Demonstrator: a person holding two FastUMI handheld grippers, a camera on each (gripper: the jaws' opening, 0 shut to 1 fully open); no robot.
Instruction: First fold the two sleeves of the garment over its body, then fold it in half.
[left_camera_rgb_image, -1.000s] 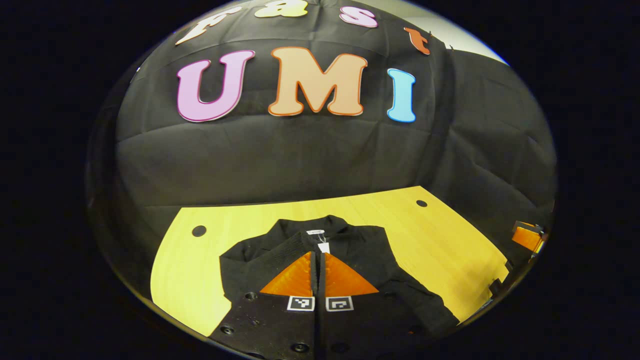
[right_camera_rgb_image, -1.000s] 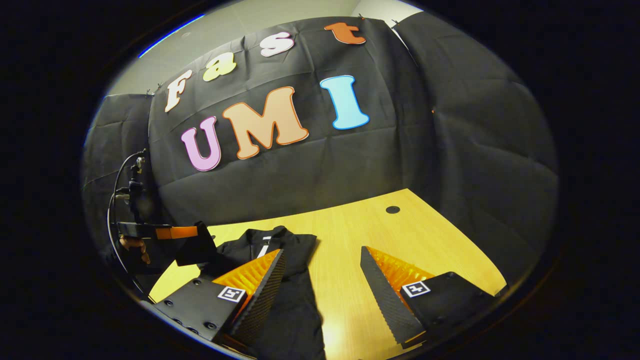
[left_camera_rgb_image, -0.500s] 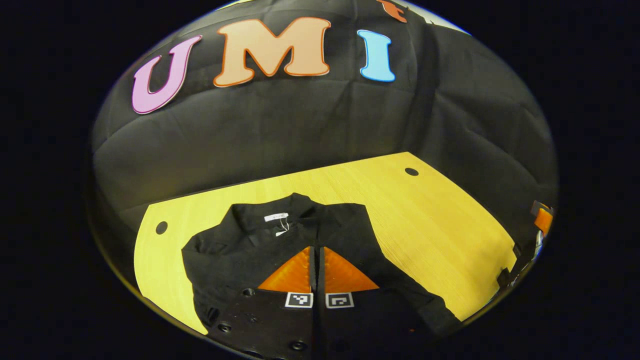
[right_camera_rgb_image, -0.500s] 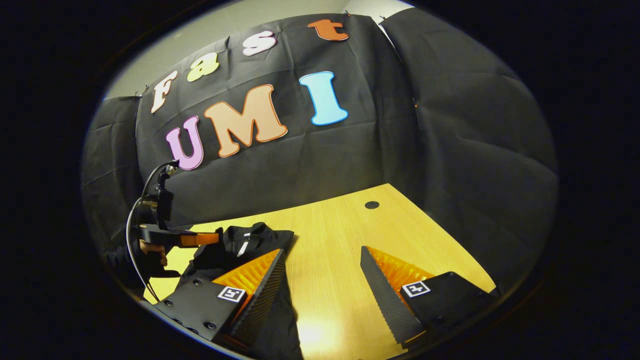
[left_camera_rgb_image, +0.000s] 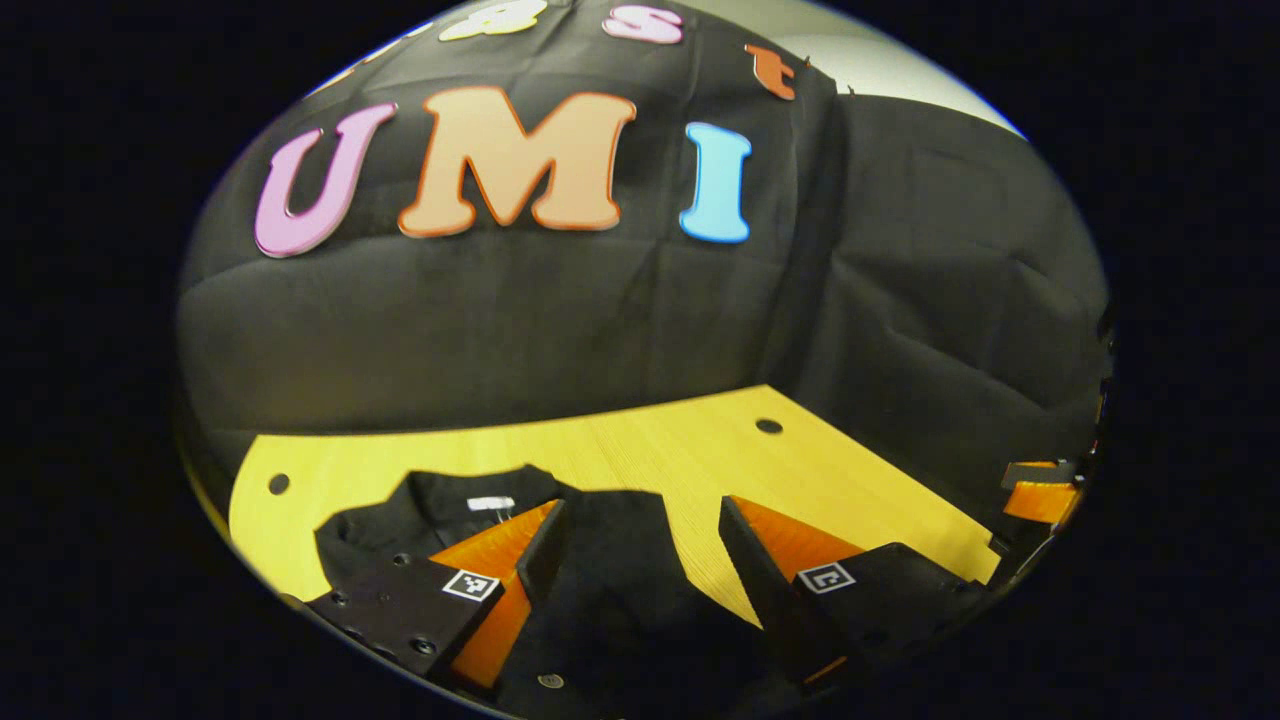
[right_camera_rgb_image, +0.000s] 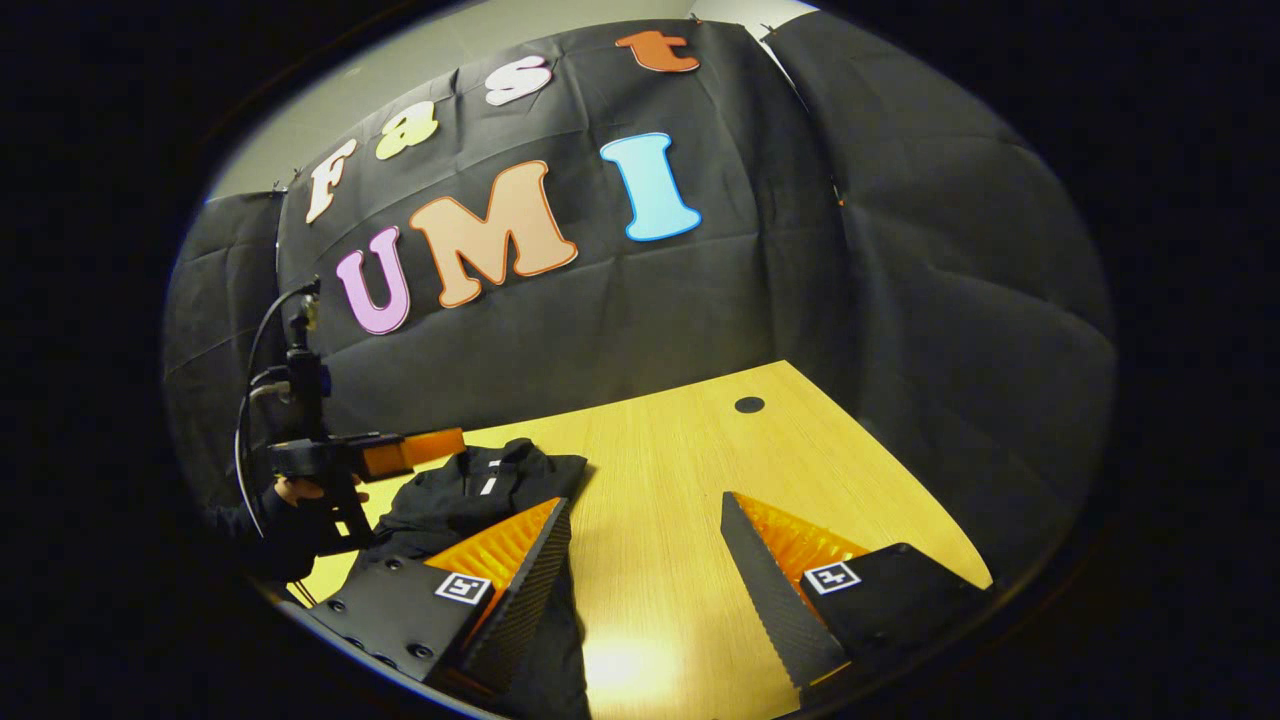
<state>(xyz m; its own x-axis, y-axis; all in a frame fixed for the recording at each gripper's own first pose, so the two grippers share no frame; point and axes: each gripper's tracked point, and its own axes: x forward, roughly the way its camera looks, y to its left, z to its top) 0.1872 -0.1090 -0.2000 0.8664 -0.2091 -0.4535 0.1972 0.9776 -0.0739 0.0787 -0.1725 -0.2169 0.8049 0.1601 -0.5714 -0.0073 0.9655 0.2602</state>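
Note:
A black garment (left_camera_rgb_image: 610, 560) lies on the yellow wooden table (left_camera_rgb_image: 650, 450), collar and white neck label (left_camera_rgb_image: 490, 503) at the far end. My left gripper (left_camera_rgb_image: 637, 520) hovers just over the garment's body, open, with nothing between its fingers. In the right gripper view the garment (right_camera_rgb_image: 470, 495) is a narrow dark shape at the table's left side. My right gripper (right_camera_rgb_image: 645, 510) is open over bare wood, its left finger (right_camera_rgb_image: 530, 560) above the garment's near edge. A hand (right_camera_rgb_image: 300, 490) holds the left gripper (right_camera_rgb_image: 440, 445) above the collar.
Round cable holes (left_camera_rgb_image: 769, 426) (left_camera_rgb_image: 278, 484) sit near the table's far corners. Black cloth closes off the back and right sides. The right gripper (left_camera_rgb_image: 1035, 495) sits at the far right beyond the table edge. Bare wood (right_camera_rgb_image: 700, 470) stretches right of the garment.
My left gripper was shut low over the garment and now stands open, shifted left and raised a little. The right gripper stayed open and hardly moved.

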